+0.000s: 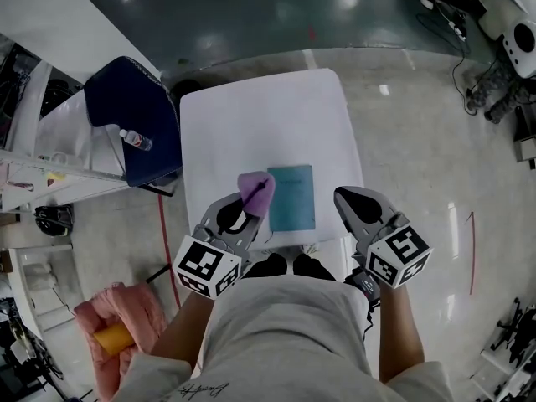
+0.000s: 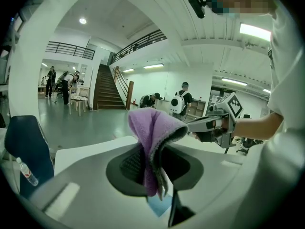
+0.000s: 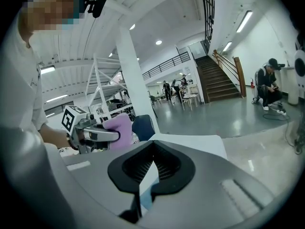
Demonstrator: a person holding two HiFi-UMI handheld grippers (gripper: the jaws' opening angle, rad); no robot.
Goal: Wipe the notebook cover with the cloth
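Two grippers at the notebook, cloth gripped, wiping not yet begun.
The left gripper point(image 1: 253, 203) pinches the purple cloth point(image 1: 252, 185) between its jaws, just off the left edge of the teal notebook point(image 1: 292, 198), which lies flat on the white surface point(image 1: 268, 124). The cloth looks raised rather than pressed down. Next, I judge, it must drop onto the cover and sweep across. The right gripper point(image 1: 345, 198), jaws pressed together on nothing, hovers right of the notebook and could steady it. Nothing sits on the cover. A navy chair point(image 1: 126, 107) bearing a water bottle point(image 1: 135, 139) stands well left of the notebook.
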